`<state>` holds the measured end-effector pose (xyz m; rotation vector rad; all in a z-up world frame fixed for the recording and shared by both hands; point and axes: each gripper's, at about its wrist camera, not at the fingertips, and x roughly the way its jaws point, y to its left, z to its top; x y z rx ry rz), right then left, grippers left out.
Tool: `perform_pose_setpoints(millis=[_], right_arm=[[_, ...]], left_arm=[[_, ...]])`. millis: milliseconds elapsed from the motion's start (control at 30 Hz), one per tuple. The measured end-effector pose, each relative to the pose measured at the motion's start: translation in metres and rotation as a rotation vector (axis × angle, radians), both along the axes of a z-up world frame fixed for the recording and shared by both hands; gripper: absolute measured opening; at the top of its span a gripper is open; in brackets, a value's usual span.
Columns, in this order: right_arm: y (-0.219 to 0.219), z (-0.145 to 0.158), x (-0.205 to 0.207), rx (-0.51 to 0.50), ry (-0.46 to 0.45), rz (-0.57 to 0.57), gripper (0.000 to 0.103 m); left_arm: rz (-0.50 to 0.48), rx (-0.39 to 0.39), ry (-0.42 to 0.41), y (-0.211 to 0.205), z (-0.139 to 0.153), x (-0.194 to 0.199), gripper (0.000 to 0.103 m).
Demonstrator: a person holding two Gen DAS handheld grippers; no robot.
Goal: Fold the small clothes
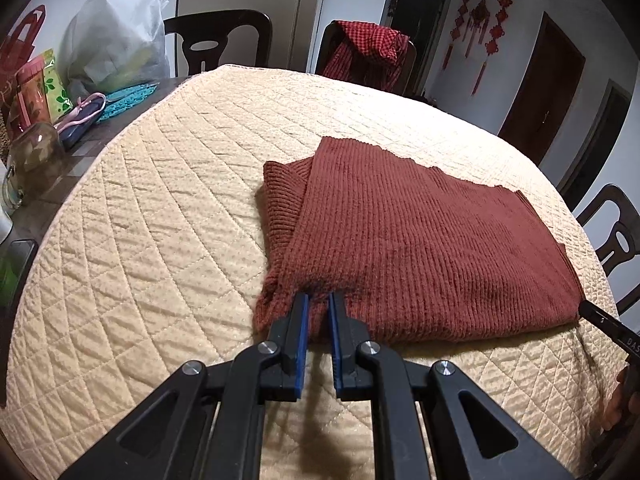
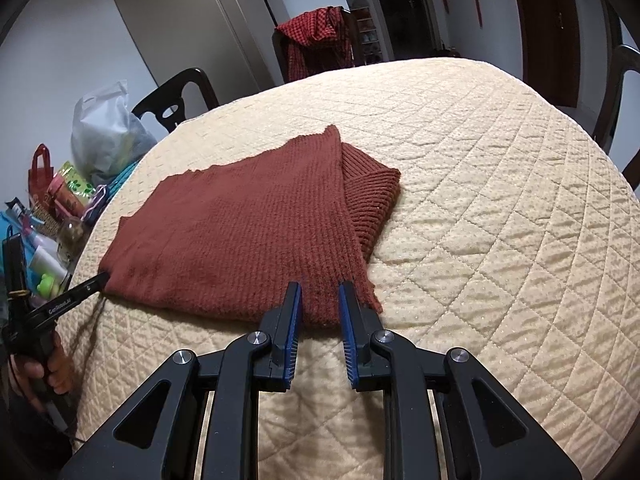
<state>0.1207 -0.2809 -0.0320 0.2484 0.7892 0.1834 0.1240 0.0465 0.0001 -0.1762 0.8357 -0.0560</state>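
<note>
A rust-red knit sweater (image 1: pixel 420 232) (image 2: pixel 240 232) lies folded on the beige quilted table cover (image 1: pixel 160 220) (image 2: pixel 500 200), with a ribbed part sticking out from under the top layer. My left gripper (image 1: pixel 318 300) is shut on the sweater's near left corner, where the fabric bunches between its blue pads. In the right wrist view the left gripper (image 2: pixel 100 279) shows as a black tip at that corner. My right gripper (image 2: pixel 320 290) stands at the near right corner. Its pads are apart, and the hem lies flat between them. Its tip (image 1: pixel 586 307) shows at the sweater's edge.
Dark wooden chairs (image 1: pixel 218 40) stand around the table, one draped with a red checked garment (image 1: pixel 368 52) (image 2: pixel 316 44). On the left side stand a white plastic bag (image 1: pixel 120 36), a glass jar (image 1: pixel 34 160), packets and a teal mat (image 1: pixel 128 96). A hand (image 2: pixel 36 368) holds the left gripper's handle.
</note>
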Motion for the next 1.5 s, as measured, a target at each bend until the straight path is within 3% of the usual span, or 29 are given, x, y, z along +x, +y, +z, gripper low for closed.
perform_pose_setpoints(millis=[100,167,467,600,967,1100,1333,1400,1467,1500], right_arm=[[0.000,0.002,-0.007,0.014,-0.004,0.003,0.025],[0.000,0.003,-0.012,0.034,-0.003,0.006,0.035],[-0.002,-0.008,-0.022,0.115,0.047,0.015,0.040],[-0.004,-0.015,-0.020,0.155,0.068,0.010,0.043],[-0.016,-0.016,0.000,0.312,0.080,-0.024,0.045],[-0.024,-0.020,0.005,0.408,0.085,-0.046,0.046],[-0.029,-0.020,0.010,0.457,0.082,-0.078,0.045],[-0.030,-0.020,0.012,0.452,0.082,-0.091,0.040],[-0.031,-0.021,0.014,0.446,0.088,-0.107,0.024],[-0.032,-0.021,0.015,0.450,0.090,-0.112,0.020]], left_arm=[[0.003,0.008,-0.002,0.001,0.003,-0.006,0.014],[0.002,0.013,-0.008,0.001,0.006,-0.011,0.024],[0.004,0.006,0.002,0.004,0.004,-0.023,0.034],[0.013,-0.050,0.039,0.010,-0.006,-0.020,0.038],[0.046,-0.182,0.034,0.022,-0.009,-0.003,0.045],[0.064,-0.231,0.029,0.028,-0.010,-0.001,0.045],[0.104,-0.259,0.013,0.032,-0.013,0.006,0.042],[0.113,-0.245,0.011,0.032,-0.013,0.009,0.036],[0.123,-0.243,0.014,0.034,-0.014,0.011,0.026],[0.122,-0.247,0.015,0.034,-0.014,0.013,0.022]])
